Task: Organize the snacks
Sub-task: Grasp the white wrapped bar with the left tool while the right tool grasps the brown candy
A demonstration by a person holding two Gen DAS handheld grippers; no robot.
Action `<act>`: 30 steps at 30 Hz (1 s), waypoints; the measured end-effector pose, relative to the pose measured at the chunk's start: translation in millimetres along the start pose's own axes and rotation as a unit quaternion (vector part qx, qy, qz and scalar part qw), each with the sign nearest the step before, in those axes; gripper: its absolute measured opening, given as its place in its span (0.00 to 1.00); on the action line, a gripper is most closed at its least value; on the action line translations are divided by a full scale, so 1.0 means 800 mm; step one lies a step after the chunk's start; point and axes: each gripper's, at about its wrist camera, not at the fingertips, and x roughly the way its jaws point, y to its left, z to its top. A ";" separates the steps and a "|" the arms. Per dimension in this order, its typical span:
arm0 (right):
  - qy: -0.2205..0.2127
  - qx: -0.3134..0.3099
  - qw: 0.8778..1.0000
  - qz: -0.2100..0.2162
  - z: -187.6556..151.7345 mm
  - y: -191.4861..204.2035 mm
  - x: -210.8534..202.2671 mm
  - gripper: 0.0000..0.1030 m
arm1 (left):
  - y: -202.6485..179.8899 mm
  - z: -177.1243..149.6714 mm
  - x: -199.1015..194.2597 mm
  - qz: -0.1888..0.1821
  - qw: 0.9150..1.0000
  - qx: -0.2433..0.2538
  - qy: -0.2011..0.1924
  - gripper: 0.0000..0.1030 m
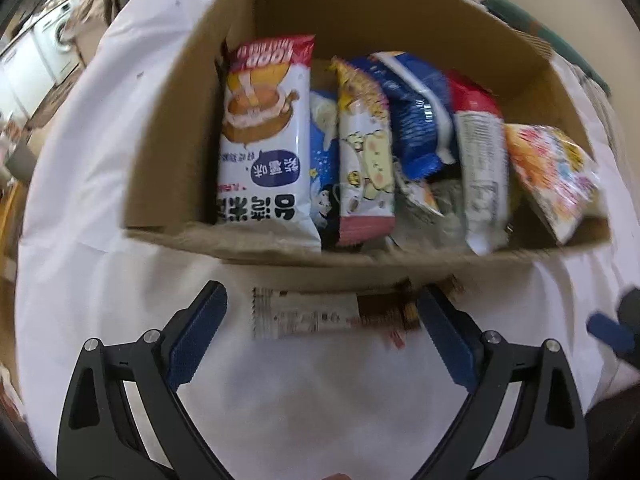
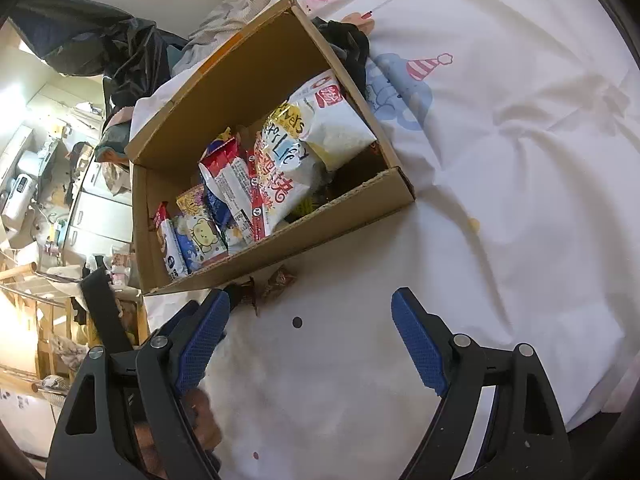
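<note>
An open cardboard box (image 1: 168, 128) stands on a white sheet and holds several snack packets standing in a row, among them a white and orange packet (image 1: 264, 132) at the left. The box also shows in the right wrist view (image 2: 256, 72). A white and brown snack bar (image 1: 328, 314) lies flat on the sheet just in front of the box. My left gripper (image 1: 322, 308) is open and empty, its fingers on either side of this bar. My right gripper (image 2: 312, 306) is open and empty over the sheet, near a small brown wrapper (image 2: 272, 282) by the box.
The white sheet (image 2: 500, 160) with cartoon prints stretches to the right of the box. A dark garment (image 2: 348, 48) lies behind the box corner. Cluttered shelves and cabinets (image 2: 48, 184) are off to the left. The other gripper's blue fingertip (image 1: 608, 330) shows at the right edge.
</note>
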 end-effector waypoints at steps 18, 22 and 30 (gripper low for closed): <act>0.005 -0.020 1.000 0.005 -0.001 0.021 0.002 0.83 | 0.017 -0.049 -0.022 -0.045 0.998 -0.003 0.054 0.15; 0.009 -0.012 1.000 0.011 -0.003 0.017 0.001 0.83 | 0.015 -0.059 -0.058 -0.064 0.997 0.002 0.044 0.15; 0.042 0.008 0.999 0.005 -0.008 0.012 0.030 0.83 | 0.010 -0.049 -0.126 -0.030 0.998 0.060 0.016 0.15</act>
